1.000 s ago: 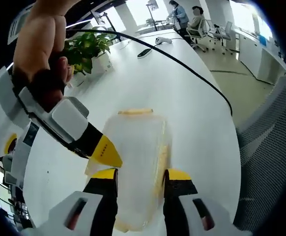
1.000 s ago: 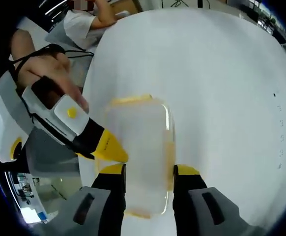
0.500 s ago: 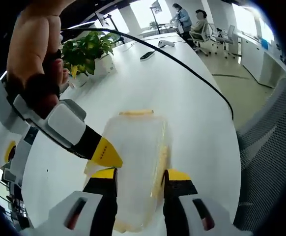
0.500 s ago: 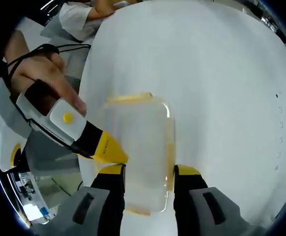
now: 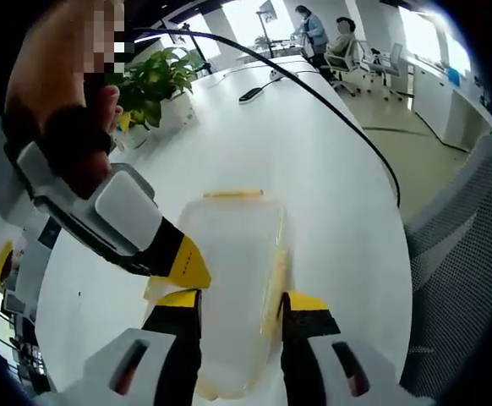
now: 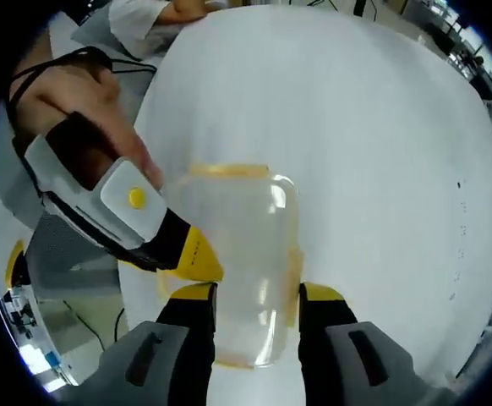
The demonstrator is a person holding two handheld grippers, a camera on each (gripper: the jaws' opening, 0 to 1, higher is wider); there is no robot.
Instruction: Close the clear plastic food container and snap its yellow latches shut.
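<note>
The clear plastic container (image 5: 233,271) lies lid-up on the white table (image 5: 330,194), with yellow latches at its far end (image 5: 233,194) and along its right side (image 5: 276,283). My left gripper (image 5: 242,298) is open, its yellow-tipped jaws standing over the container's near half. My right gripper (image 5: 187,264) comes in from the upper left, its yellow tip against the container's left long side. In the right gripper view the container (image 6: 242,254) lies under my open right gripper (image 6: 253,292), and the left gripper (image 6: 194,258) touches its left edge. Whether the latches are snapped is unclear.
A potted plant (image 5: 149,85), a black cable (image 5: 339,127) and a small dark device (image 5: 250,91) lie farther along the table. A grey mesh chair (image 5: 461,262) stands off the table's right edge. People sit at the far end (image 5: 322,34). A seated person's white sleeve (image 6: 140,17) shows.
Both cameras shifted slightly with the hands. The container stays where it was, and both grippers remain at it in much the same pose.
</note>
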